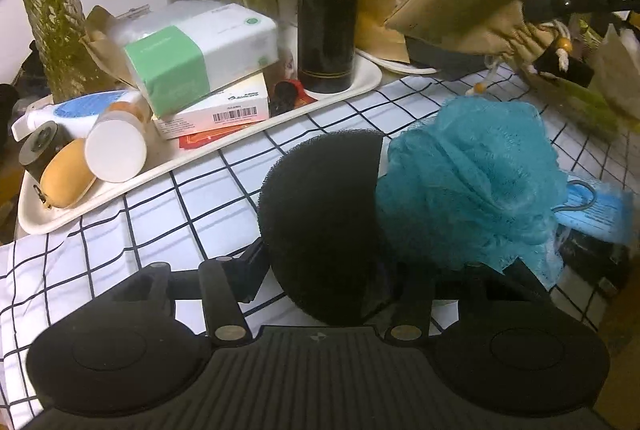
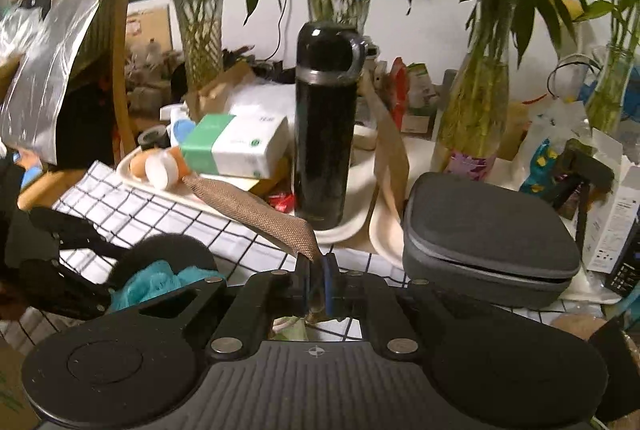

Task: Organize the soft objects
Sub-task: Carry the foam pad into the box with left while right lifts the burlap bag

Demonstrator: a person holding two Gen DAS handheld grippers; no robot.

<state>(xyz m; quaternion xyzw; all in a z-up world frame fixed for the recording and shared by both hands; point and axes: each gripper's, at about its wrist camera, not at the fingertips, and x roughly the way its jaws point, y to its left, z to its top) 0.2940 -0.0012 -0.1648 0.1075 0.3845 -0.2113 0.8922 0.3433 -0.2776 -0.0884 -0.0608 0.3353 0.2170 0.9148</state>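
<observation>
left gripper (image 1: 384, 262): jaws clamped on two soft things at once, a black sponge (image 1: 320, 222) on its left side and a teal mesh puff (image 1: 472, 185) on its right. Both are squeezed together in the gap; the puff spills out over the right finger.
black sponge: rounded dome, coarse foam, pressed flat against the puff along one straight edge.
teal mesh puff: bunched netting, touching the sponge, bulging up and right of the jaws.
blue tag (image 1: 596, 209): just right of the puff, with a thin cord loop; print too blurred to read.
right gripper (image 2: 318, 286): clenched tight on the end of a tan woven strap (image 2: 256, 213); blue pads nearly meet with the fabric pinched between them.
tan woven strap: runs up and left from the right jaws, lifted clear of the cloth.
tan pouch (image 1: 468, 5): seen from the left wrist, far right, hanging from the other tool's black arm, puckered drawstring end facing down.
checked cloth (image 1: 160, 213): white with dark grid, under both tools.
grey zip case (image 2: 488, 242): just ahead and right of the right gripper, lying flat, closed.
white tray (image 1: 80, 218): ahead-left of the left gripper, crowded with small items.
tissue pack (image 1: 200, 57): green and white, stacked on a box on the tray.
black flask (image 2: 324, 125): upright at the tray's far end, straight ahead of the right gripper.
glass vases (image 2: 476, 109): furthest back, green stalks, against the wall.
</observation>
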